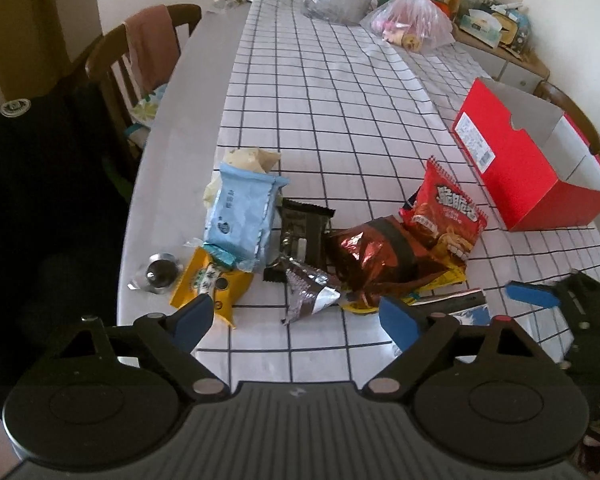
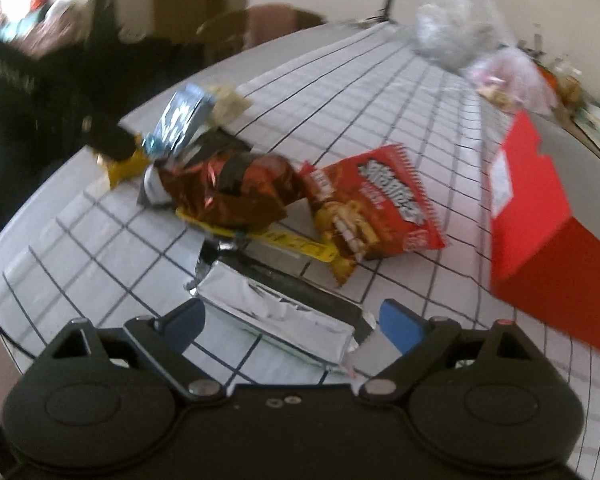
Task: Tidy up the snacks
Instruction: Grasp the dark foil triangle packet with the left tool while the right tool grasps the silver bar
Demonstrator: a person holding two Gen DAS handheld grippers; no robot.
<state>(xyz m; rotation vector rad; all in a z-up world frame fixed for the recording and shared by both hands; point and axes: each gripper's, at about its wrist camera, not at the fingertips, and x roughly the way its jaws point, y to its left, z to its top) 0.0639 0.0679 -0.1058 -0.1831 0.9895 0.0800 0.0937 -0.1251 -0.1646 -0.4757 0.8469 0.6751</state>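
Note:
A heap of snack packs lies on the checked tablecloth (image 1: 324, 92): a light blue pack (image 1: 240, 216), a yellow one (image 1: 212, 284), a dark wrapper (image 1: 304, 228), a shiny brown-red bag (image 1: 372, 260) and a red chip bag (image 1: 444, 212). An open red box (image 1: 532, 168) stands to their right. My left gripper (image 1: 296, 320) is open, just short of a small silver-brown pack (image 1: 308, 292). In the blurred right wrist view, my right gripper (image 2: 294, 320) is open around a silver foil pack (image 2: 276, 312). The pack lies crosswise between the fingers, with no pad seen pressing on it.
A wooden chair (image 1: 112, 68) with a pink cloth stands at the table's left side. Two plastic bags (image 1: 412, 24) sit at the far end beside a cluttered shelf (image 1: 496, 24). A small round metal object (image 1: 158, 274) lies left of the heap.

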